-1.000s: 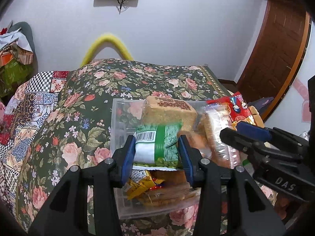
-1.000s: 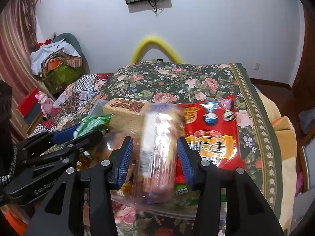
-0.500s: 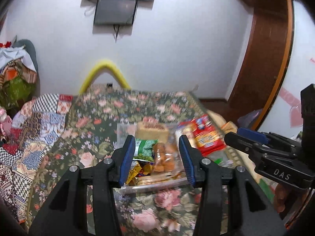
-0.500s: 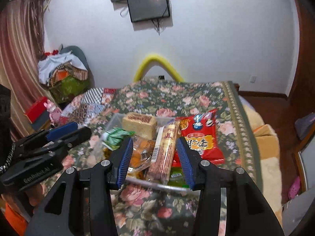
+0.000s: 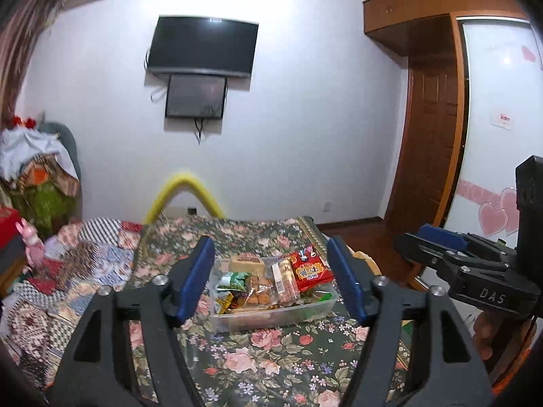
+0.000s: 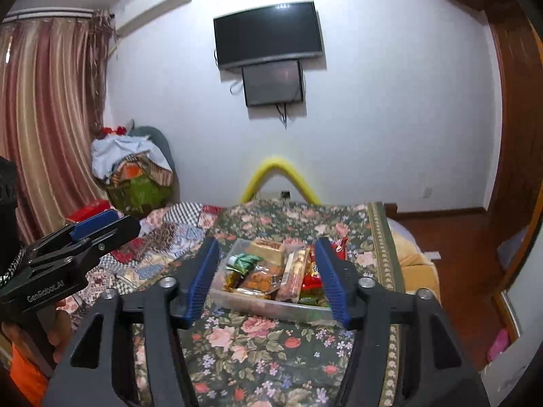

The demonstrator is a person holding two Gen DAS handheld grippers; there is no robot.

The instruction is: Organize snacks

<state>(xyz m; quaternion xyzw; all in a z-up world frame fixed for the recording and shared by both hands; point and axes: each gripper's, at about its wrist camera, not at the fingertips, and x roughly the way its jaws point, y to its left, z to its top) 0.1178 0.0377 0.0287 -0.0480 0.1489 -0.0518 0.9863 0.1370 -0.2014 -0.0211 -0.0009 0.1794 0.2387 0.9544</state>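
Bedroom, floral bedspread [image 5: 271,363]. Clear bin [image 5: 271,317] mid-bed holds all visible snacks [image 5: 268,285]; none seen loose outside. Left gripper [image 5: 271,278] & right gripper [image 6: 266,276] both spread wide, empty, well back from bin. Task prob. done or nearly.

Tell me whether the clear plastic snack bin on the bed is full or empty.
Full. The clear plastic bin is packed with wrapped snacks, and the red snack bag sticks out above its rim. Both tongs are open and hold nothing.
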